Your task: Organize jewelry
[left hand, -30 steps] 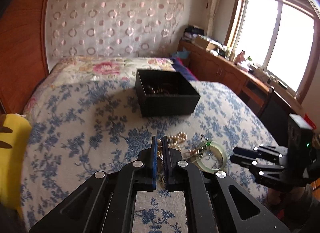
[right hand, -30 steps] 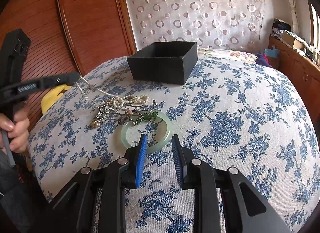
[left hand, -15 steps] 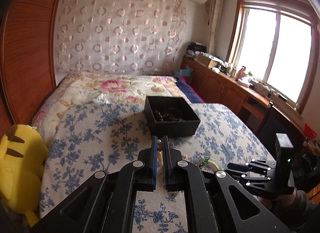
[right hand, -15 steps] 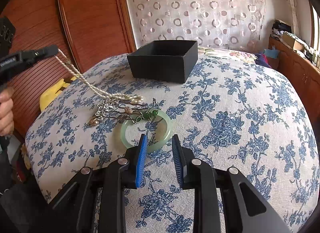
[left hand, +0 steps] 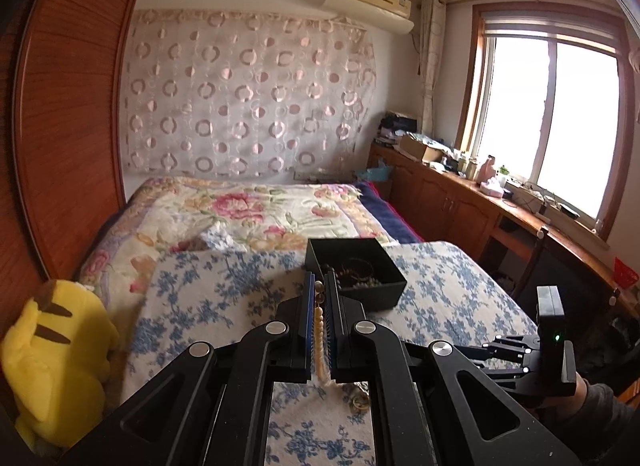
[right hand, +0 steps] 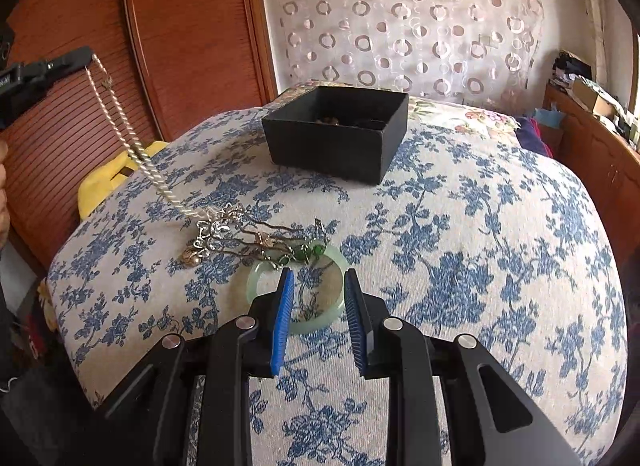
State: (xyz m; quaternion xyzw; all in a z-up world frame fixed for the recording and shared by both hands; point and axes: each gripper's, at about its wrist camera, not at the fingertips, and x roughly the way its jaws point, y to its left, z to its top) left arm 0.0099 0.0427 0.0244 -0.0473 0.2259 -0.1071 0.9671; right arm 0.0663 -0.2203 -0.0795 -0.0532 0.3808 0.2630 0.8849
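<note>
Pinching a pearl necklace (left hand: pixel 319 326) between pressed-together pads, the left gripper (left hand: pixel 319 298) is held above the blue-flowered bedspread (left hand: pixel 208 298), and the twisted strand (right hand: pixel 132 137) is seen hanging from it down to the heap of silver jewelry (right hand: pixel 224 231) at the near left. The right gripper (right hand: pixel 318 302) is kept spread with nothing between its pads, poised over the pale green jade bangle (right hand: pixel 256 280) beside that heap. Farther off, the open black box (right hand: pixel 340 133) is set on the bedspread, with dark beads inside; a yellow plush toy (left hand: pixel 52 362) lies at the left edge.
</note>
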